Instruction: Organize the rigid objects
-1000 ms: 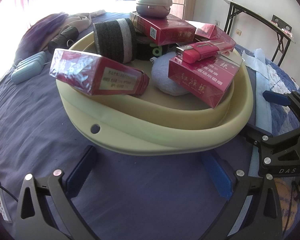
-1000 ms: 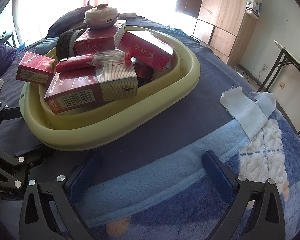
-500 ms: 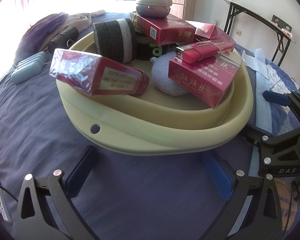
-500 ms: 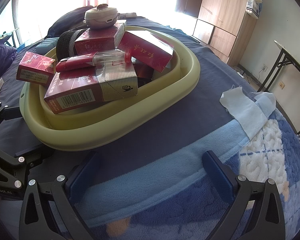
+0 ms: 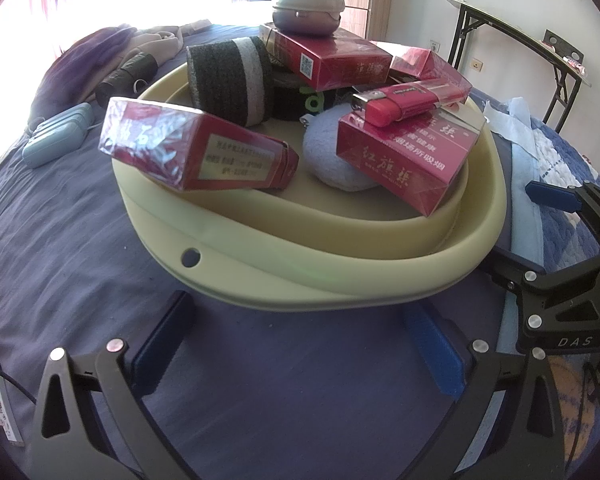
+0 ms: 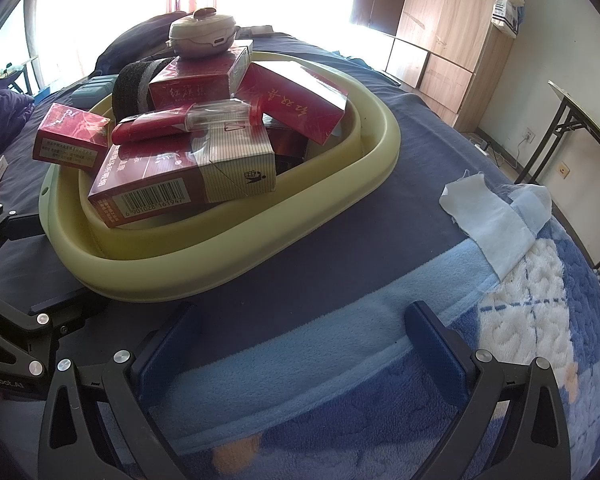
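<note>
A pale yellow basin point(image 5: 308, 280) point(image 6: 236, 264) sits on a dark blue bedspread. It holds several red cigarette boxes point(image 5: 196, 152) point(image 6: 172, 184), a red lighter point(image 5: 412, 100) point(image 6: 180, 120), a black and grey roll point(image 5: 228, 76), a grey-blue pad point(image 5: 332, 160) and a small grey case point(image 5: 308, 4) point(image 6: 202, 32) on top of the pile. My left gripper point(image 5: 304, 344) is open and empty just in front of the basin. My right gripper point(image 6: 300, 344) is open and empty to the basin's right front.
A light blue case point(image 5: 56, 140) and dark clothes point(image 5: 100, 60) lie left of the basin. A white cloth scrap point(image 6: 488, 216) lies on the blue patterned blanket point(image 6: 540, 320) to the right. A folding table point(image 5: 540, 32) and a wooden wardrobe point(image 6: 452, 32) stand behind.
</note>
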